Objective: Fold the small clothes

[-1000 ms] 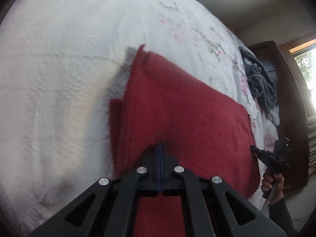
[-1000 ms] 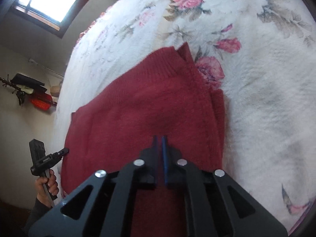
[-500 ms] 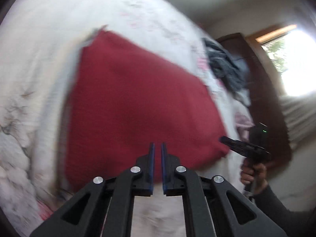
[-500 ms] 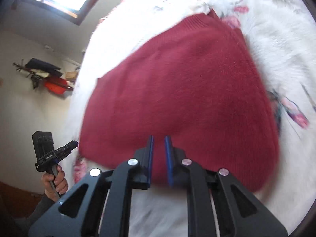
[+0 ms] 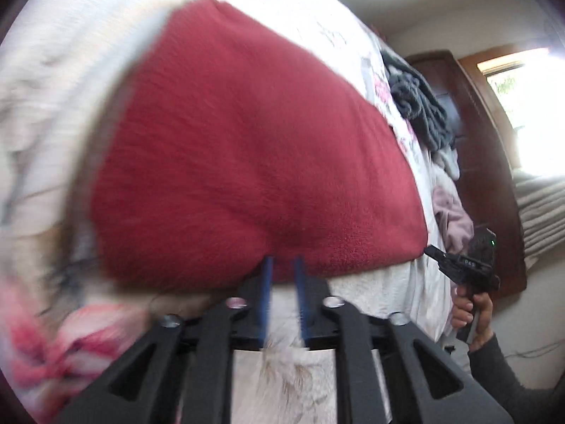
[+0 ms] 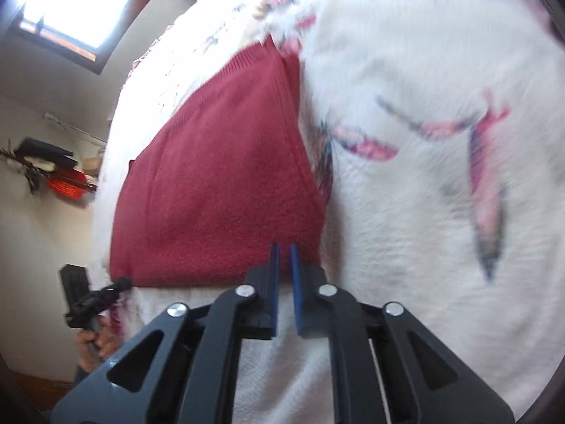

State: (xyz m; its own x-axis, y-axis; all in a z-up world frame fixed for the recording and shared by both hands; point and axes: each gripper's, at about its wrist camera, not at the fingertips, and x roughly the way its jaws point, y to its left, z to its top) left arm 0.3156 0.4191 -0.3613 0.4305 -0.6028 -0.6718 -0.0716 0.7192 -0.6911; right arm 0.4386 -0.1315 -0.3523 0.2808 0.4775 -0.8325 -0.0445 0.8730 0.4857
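A folded dark red knit sweater [image 5: 247, 148] lies flat on a white flowered bedspread [image 5: 63, 70]. My left gripper [image 5: 282, 263] hovers at its near folded edge, slightly open, with nothing between the blue pads. The right wrist view shows the same sweater [image 6: 219, 190], ribbed collar at the far end. My right gripper [image 6: 284, 247] sits at the sweater's near right corner, its jaws a narrow gap apart and empty. Each gripper appears in the other's view, held in a hand: the right gripper [image 5: 462, 265], the left gripper [image 6: 91, 298].
A pile of grey and pale clothes [image 5: 420, 113] lies on the bed beyond the sweater, by a dark wooden headboard [image 5: 469, 113]. Bright windows [image 6: 70, 3] are in the room. Items hang on the wall [image 6: 53, 173]. The bedspread [image 6: 423, 141] spreads wide to the right.
Both grippers have let go of the sweater and pulled back toward its near edge. Their jaws went from shut to slightly open. The sweater now lies folded and flat.
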